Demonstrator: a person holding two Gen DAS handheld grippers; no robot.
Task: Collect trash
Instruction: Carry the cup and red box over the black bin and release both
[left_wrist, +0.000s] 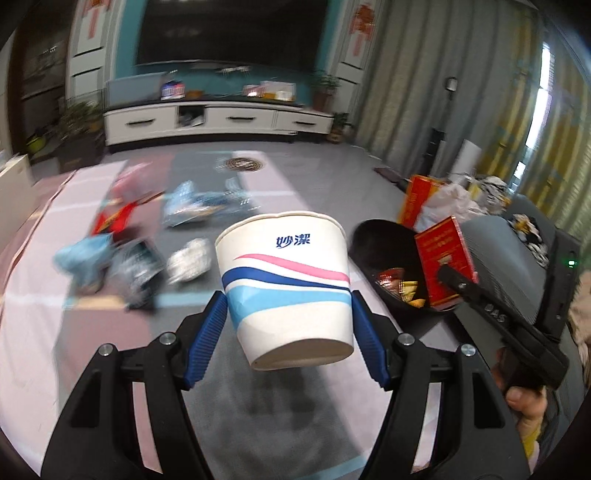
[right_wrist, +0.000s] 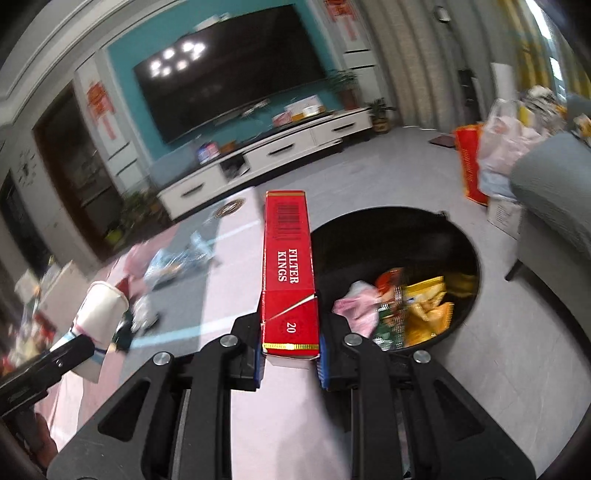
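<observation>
Trash in both hands needs carrying to the black bin (right_wrist: 399, 236), and the job now is to release each piece squarely over its mouth. The right gripper (right_wrist: 290, 354) is clamped on the lower end of a red cigarette carton (right_wrist: 288, 266), which sticks out forward with its far end near the bin's rim at about 9 o'clock of the opening. The left gripper (left_wrist: 290, 332) has its blue pads against the sides of a white paper cup (left_wrist: 286, 280) with blue and pink waves, held tilted with the base toward the camera; the bin (left_wrist: 384, 258) sits at 3 o'clock from the cup. Wrappers already lie inside the bin.

To do this well, I judge the carton should go first, since it is nearer: bring it over the middle of the opening before letting go, as its length could catch the rim. The cup is light and wide, so a loose hold may let it slip; keep it level and clear of the other gripper. More litter (left_wrist: 184, 258) remains on the floor mat at 10 o'clock
</observation>
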